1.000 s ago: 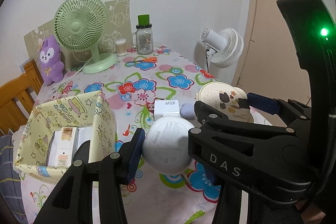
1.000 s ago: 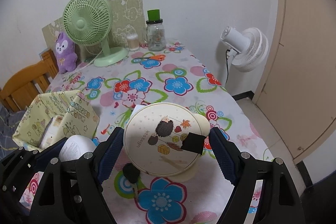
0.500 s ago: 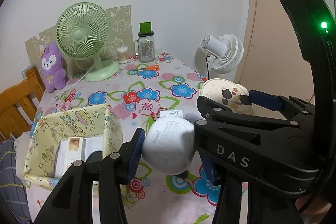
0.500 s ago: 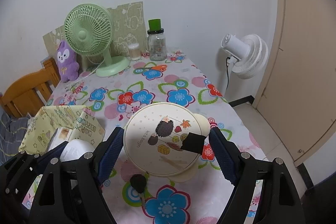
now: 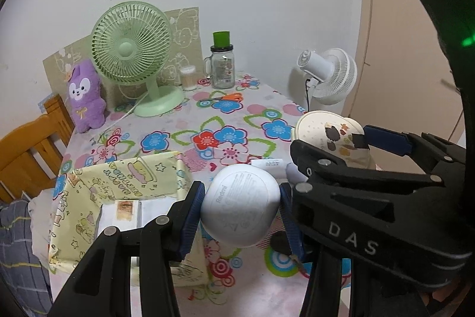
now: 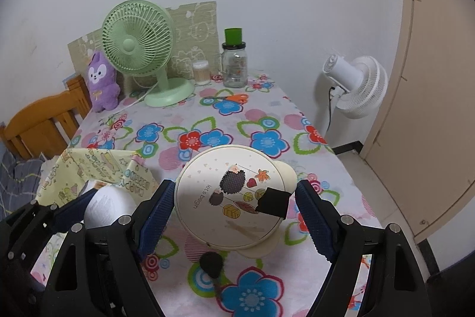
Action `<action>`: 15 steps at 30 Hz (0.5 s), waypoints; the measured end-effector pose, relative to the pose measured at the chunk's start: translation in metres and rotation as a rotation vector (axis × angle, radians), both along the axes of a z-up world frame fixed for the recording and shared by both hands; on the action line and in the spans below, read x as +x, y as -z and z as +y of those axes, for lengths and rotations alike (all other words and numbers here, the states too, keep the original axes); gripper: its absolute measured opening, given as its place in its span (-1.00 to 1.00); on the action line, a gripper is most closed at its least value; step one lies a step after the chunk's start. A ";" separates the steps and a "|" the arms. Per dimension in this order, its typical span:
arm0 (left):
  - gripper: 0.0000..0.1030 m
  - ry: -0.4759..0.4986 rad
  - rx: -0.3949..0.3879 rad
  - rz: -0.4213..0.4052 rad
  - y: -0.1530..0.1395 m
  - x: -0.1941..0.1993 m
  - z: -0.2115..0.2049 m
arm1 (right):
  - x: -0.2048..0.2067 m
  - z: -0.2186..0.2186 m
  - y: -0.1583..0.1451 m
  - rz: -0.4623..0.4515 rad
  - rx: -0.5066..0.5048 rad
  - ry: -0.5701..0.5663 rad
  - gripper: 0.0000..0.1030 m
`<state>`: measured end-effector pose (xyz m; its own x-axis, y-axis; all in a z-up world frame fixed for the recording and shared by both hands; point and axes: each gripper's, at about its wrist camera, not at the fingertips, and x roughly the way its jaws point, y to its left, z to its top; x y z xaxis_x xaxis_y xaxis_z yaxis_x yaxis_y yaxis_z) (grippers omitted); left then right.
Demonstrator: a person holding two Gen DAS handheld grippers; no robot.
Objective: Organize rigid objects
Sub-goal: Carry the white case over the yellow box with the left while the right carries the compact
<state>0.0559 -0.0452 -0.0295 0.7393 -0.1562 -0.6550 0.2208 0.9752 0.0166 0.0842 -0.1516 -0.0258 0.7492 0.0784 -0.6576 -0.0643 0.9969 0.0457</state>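
Observation:
My left gripper [image 5: 241, 213] is shut on a white rounded Redmi case [image 5: 240, 205] and holds it above the table, just right of the yellow patterned box [image 5: 124, 177]. My right gripper [image 6: 234, 208] is shut on a round cream tin with a hedgehog print [image 6: 228, 195], held above the flowered tablecloth [image 6: 225, 109]. The tin also shows in the left wrist view [image 5: 329, 135], and the white case in the right wrist view [image 6: 104, 205]. A white 45W charger [image 5: 268, 163] lies on the cloth behind the case.
The yellow box holds white cartons [image 5: 121, 213]. A black makeup brush [image 6: 212, 265] lies under the tin. At the back stand a green fan [image 6: 139, 43], purple plush [image 6: 101, 82], jar with green lid [image 6: 234, 61], cotton-swab pot [image 6: 201, 72] and orange scissors [image 6: 231, 98]. A white fan [image 6: 356, 85] stands right of the table.
Both grippers have risen and pulled back from the table with their objects still held. The box and the table now look lower and farther away.

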 end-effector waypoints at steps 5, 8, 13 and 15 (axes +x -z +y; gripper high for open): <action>0.01 -0.007 -0.009 -0.004 0.000 0.004 0.011 | 0.002 0.015 0.001 0.002 -0.005 -0.025 0.61; 0.02 -0.008 -0.015 -0.004 0.000 0.005 0.019 | 0.004 0.025 -0.001 -0.003 -0.014 -0.038 0.61; 0.02 -0.025 -0.030 0.008 0.001 0.010 0.033 | 0.009 0.043 -0.001 -0.002 -0.014 -0.064 0.61; 0.01 -0.034 -0.033 0.008 0.001 0.012 0.038 | 0.011 0.048 -0.001 -0.002 -0.012 -0.071 0.61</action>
<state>0.0680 -0.0067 -0.0304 0.7391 -0.1526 -0.6561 0.1877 0.9821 -0.0170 0.0947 -0.1037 -0.0247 0.7434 0.1239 -0.6573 -0.1352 0.9902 0.0338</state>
